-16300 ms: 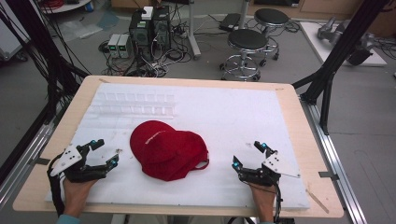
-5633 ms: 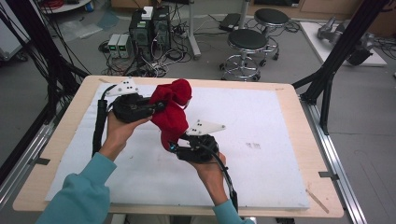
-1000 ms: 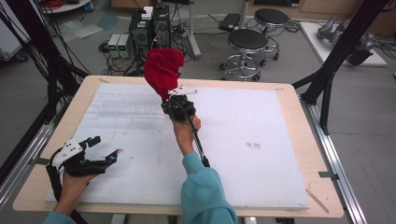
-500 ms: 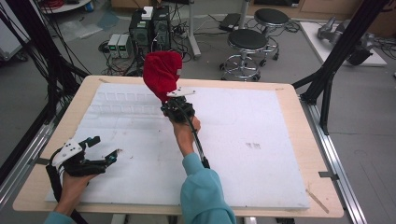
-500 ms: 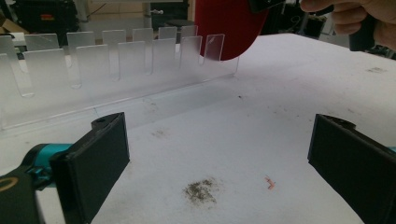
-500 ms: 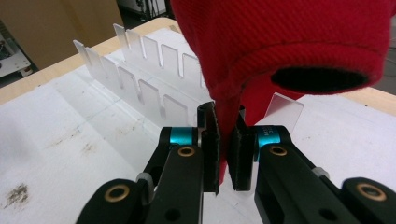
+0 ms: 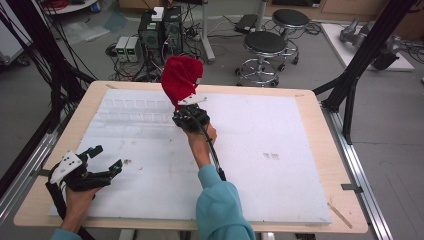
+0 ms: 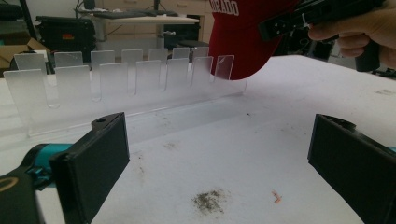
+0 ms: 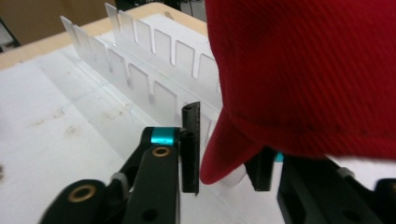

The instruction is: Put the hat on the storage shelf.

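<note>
A red baseball cap [image 7: 180,75] hangs in the air over the back of the table, crown up. My right gripper [image 7: 182,108] is shut on the cap's brim from below. In the right gripper view the brim [image 9: 224,156] sits between the two black jaws of the right gripper [image 9: 226,163]. My left gripper [image 7: 107,157] rests open at the table's front left, holding nothing. In the left gripper view the left gripper [image 8: 219,163] has its jaws wide apart, and the cap [image 8: 247,37] hangs beyond a clear slotted rack [image 8: 116,84].
The clear acrylic rack [image 7: 132,112] with several upright tabs lies along the back left of the white board [image 7: 280,150]. The rack [image 9: 140,70] stands just left of the cap. Stools [image 7: 265,45] and computer boxes [image 7: 160,30] are on the floor behind the table.
The cap lay flat on the board, then both grippers held it. Now only the right gripper holds it aloft; the left is back at front left. Hardly any motion in the last second.
</note>
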A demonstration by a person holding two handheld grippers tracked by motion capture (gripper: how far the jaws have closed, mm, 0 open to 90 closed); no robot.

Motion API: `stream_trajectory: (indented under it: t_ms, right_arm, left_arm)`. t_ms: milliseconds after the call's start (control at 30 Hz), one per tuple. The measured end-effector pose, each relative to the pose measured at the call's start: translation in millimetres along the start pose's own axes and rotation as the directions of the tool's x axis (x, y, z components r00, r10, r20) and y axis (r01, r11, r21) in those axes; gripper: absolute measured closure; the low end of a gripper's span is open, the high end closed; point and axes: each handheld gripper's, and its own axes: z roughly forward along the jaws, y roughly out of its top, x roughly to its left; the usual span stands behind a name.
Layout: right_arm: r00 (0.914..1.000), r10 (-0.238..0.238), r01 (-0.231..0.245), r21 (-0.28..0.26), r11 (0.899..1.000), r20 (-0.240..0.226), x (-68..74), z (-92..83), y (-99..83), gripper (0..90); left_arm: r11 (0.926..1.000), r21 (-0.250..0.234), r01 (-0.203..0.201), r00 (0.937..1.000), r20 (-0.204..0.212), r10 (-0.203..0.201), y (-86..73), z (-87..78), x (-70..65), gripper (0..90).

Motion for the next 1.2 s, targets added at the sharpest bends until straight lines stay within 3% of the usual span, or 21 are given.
stream_trajectory:
  t_ms: [67,200,267,367,433,500,567,600,633,667,733,800,900,1033,1200]
  right_arm:
    - [1.0,0.005,-0.005,-0.003,1.0,0.008,0.3,-1.2,-0.2,64.6]
    - [0.9994,0.012,-0.012,-0.018,1.0,0.032,1.9,-8.1,-2.0,43.6]
    - [0.9985,-0.006,0.008,-0.036,0.999,0.054,3.8,-18.6,-7.0,28.9]
    - [0.9978,-0.014,0.018,-0.066,0.998,0.065,3.6,-42.0,-17.5,17.5]
    - [0.9975,-0.024,0.03,-0.103,0.994,0.066,0.8,-64.9,-27.3,15.3]
    - [0.9975,-0.014,0.019,-0.071,0.997,0.07,-2.9,-81.7,-31.6,10.8]
    - [0.9986,0.01,-0.007,-0.059,0.998,0.052,-8.3,-102.0,-35.6,10.8]
    - [0.9986,0.008,-0.003,-0.083,0.997,0.053,-9.4,-110.7,-38.4,10.9]
    - [0.9959,-0.032,0.045,-0.157,0.987,0.084,-9.7,-125.0,-45.8,10.9]
    - [0.9933,-0.048,0.066,-0.172,0.983,0.105,-9.9,-135.5,-50.8,10.9]
    - [0.9944,-0.045,0.059,-0.152,0.987,0.096,-14.4,-151.4,-57.3,10.9]
    - [0.993,-0.053,0.073,-0.199,0.977,0.105,-18.0,-172.0,-70.9,10.9]
    - [0.9916,-0.07,0.092,-0.214,0.973,0.109,-24.6,-194.4,-93.2,10.9]
    - [0.9916,-0.073,0.1,-0.28,0.955,0.107,-34.7,-215.1,-134.2,10.8]
    - [0.9947,-0.013,0.048,-0.355,0.934,0.102,-48.2,-223.1,-176.9,10.8]
  left_arm:
    - [1.0,0.001,-0.006,1.0,0.002,0.006,-0.1,-0.1,-0.5,5.7]
    - [0.9999,-0.013,-0.008,1.0,-0.001,0.008,-0.5,-1.1,-0.7,5.7]
    - [0.9998,-0.02,-0.002,1.0,-0.002,0.002,-0.7,-2.0,-0.5,5.7]
    - [0.9997,-0.025,0.001,1.0,-0.003,-0.001,-0.8,-2.3,0.1,5.7]
    - [0.9997,-0.024,0.003,1.0,-0.004,-0.003,-0.9,-2.6,0.1,5.7]
    - [0.9995,-0.029,0.008,0.9999,-0.008,-0.008,-1.0,-2.7,0.6,5.7]
    - [0.9994,-0.034,0.009,0.9999,-0.007,-0.009,-1.1,-3.0,0.8,5.7]
    - [0.9994,-0.033,0.008,0.9999,-0.008,-0.009,-1.2,-3.3,0.6,5.7]
    - [0.9994,-0.035,0.005,0.9999,-0.01,-0.006,-1.2,-3.1,0.2,5.7]
    - [0.9994,-0.034,0.005,0.9999,-0.013,-0.005,-1.2,-2.8,-0.4,5.7]
    - [0.9995,-0.031,-0.002,0.9999,-0.014,0.001,-1.2,-2.7,-0.4,5.7]
    - [0.9993,-0.037,0.002,0.9999,-0.011,-0.003,-1.4,-3.2,-0.4,5.7]
    - [0.9991,-0.041,0.002,1.0,-0.008,-0.002,-1.5,-3.8,-0.2,5.7]
    - [0.9992,-0.037,-0.017,0.9998,-0.007,0.017,-1.6,-3.4,-1.8,5.7]
    - [0.9989,-0.036,-0.032,0.9995,-0.007,0.032,-1.5,-2.8,-3.5,5.7]
